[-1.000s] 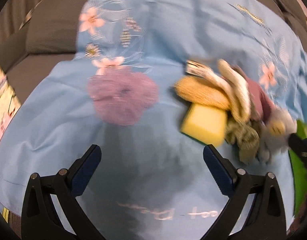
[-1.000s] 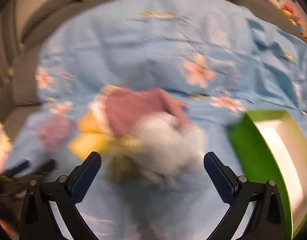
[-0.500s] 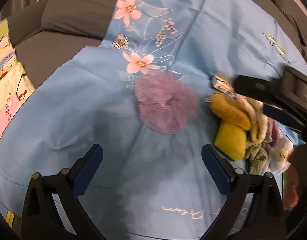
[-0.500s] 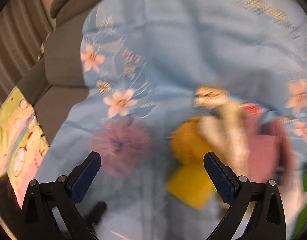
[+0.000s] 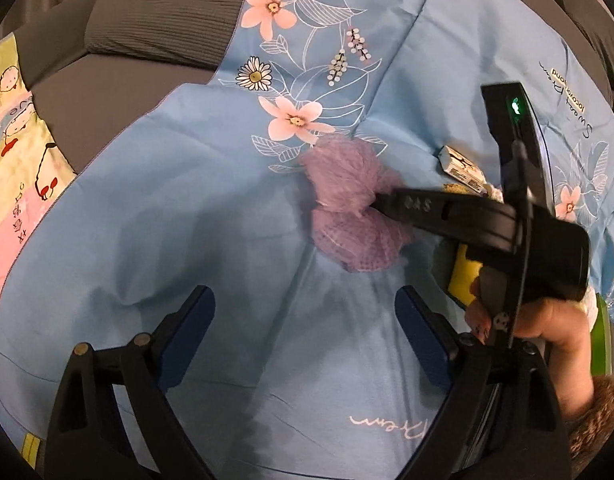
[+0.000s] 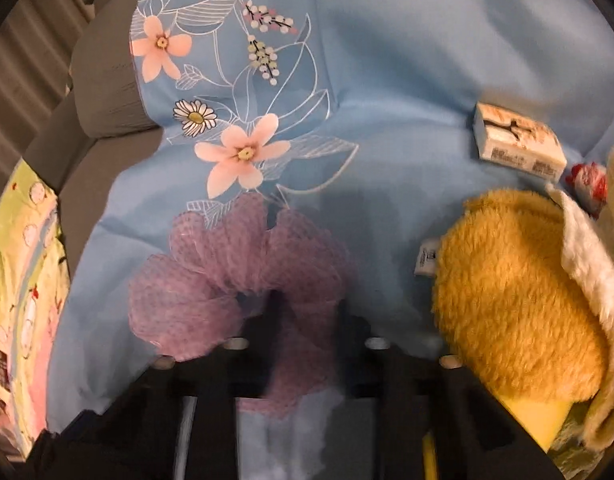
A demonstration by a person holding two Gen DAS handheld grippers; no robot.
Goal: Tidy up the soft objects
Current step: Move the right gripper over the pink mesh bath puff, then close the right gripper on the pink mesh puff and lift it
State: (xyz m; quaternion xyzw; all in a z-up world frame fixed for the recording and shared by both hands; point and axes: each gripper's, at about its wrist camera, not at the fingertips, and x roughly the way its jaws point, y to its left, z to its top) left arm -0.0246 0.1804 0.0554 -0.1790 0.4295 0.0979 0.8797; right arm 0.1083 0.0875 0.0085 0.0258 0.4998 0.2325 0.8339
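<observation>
A purple mesh bath puff (image 6: 235,280) lies on the blue floral sheet (image 6: 387,80). My right gripper (image 6: 303,320) is shut on the puff, pinching its middle; the left wrist view shows it (image 5: 377,204) reaching in from the right onto the puff (image 5: 347,204). My left gripper (image 5: 305,328) is open and empty, hovering just in front of the puff. A pile of soft things lies to the right: a fuzzy yellow pad (image 6: 507,300), a cream towel (image 6: 587,260) and a yellow sponge (image 6: 547,416).
A small tissue pack (image 6: 519,144) lies behind the pile. A green box edge (image 5: 601,340) shows at the far right. Grey cushions (image 5: 147,12) lie behind the sheet, and a cartoon-print cloth (image 5: 15,128) lies to the left.
My right gripper has swung left from the pile to the purple puff and closed on it. My left gripper has moved closer to the puff and stays open.
</observation>
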